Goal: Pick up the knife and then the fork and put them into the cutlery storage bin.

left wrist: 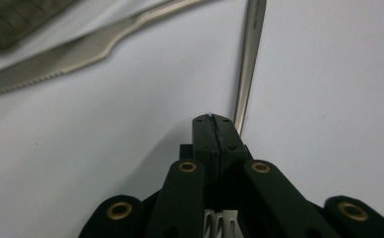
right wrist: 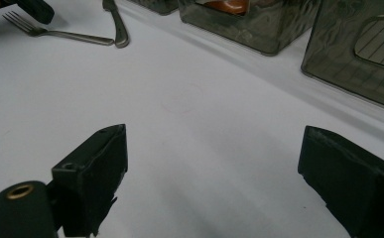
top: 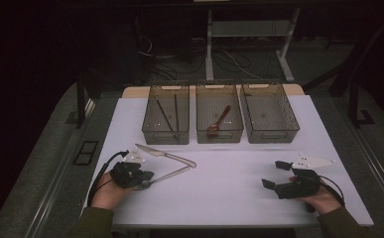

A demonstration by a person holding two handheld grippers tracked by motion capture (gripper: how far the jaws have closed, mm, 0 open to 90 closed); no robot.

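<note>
Jaws of the left gripper (left wrist: 213, 119) pressed together with nothing between them, just beside the fork (left wrist: 246, 64) on the white table (top: 229, 188), knife (left wrist: 65, 59) near, right gripper (top: 274, 174) jaws spread wide and empty, well apart.

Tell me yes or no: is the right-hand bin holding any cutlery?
No, the right bin shows a bare floor, while the middle bin holds a brown spoon.

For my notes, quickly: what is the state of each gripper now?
Left gripper: shut, holding nothing, beside the fork.
Right gripper: open, empty.
</note>
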